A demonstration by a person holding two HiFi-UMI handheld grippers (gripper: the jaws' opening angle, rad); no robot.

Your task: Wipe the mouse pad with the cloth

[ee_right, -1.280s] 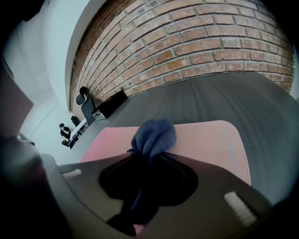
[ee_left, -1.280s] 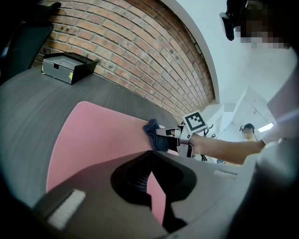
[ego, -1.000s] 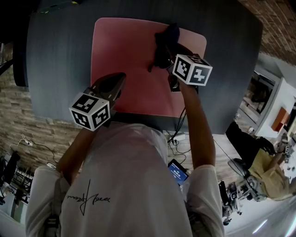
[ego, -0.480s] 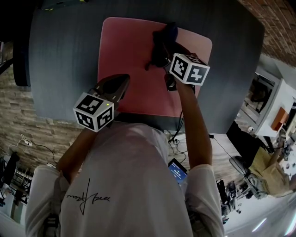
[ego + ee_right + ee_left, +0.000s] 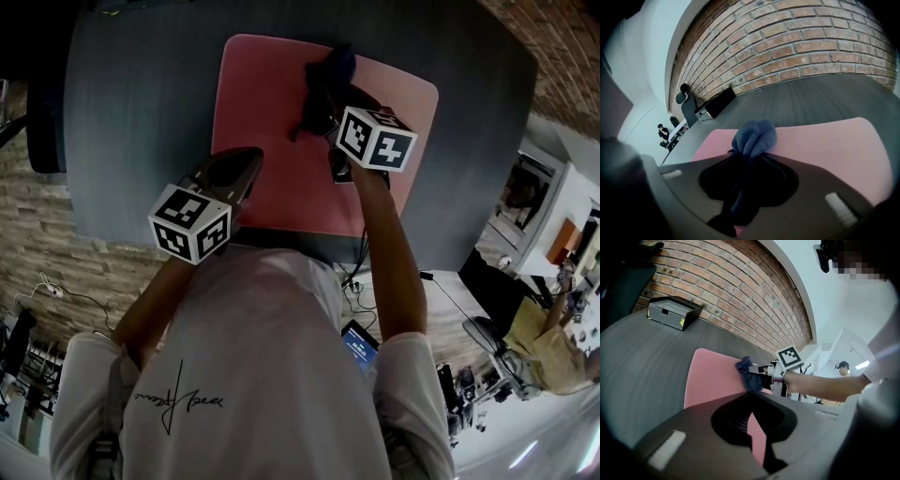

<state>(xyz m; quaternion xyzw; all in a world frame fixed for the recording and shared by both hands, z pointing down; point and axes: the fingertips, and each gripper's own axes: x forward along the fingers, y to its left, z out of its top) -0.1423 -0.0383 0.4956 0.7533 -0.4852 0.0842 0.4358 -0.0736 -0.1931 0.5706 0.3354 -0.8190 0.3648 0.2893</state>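
Right gripper (image 5: 748,158) is clamped on the cloth (image 5: 755,135). The dark blue wad bulges out ahead of the jaw tips and sits on the mouse pad (image 5: 267,112), close to the pad's far edge. Left gripper (image 5: 750,396) has its jaws closed together with nothing between them. It is over the near part of the pad, to the left of my right gripper; I cannot tell whether it touches.

Risks as I judge them:
- The cloth is bunched, so only a small patch likely meets the pad and strokes may leave unwiped strips.
- A forward stroke could run the wad off the far edge onto the table (image 5: 141,112).
- If the left gripper is not pinning the pad, drag may slide it.
- Friction could tug the cloth from the jaws.
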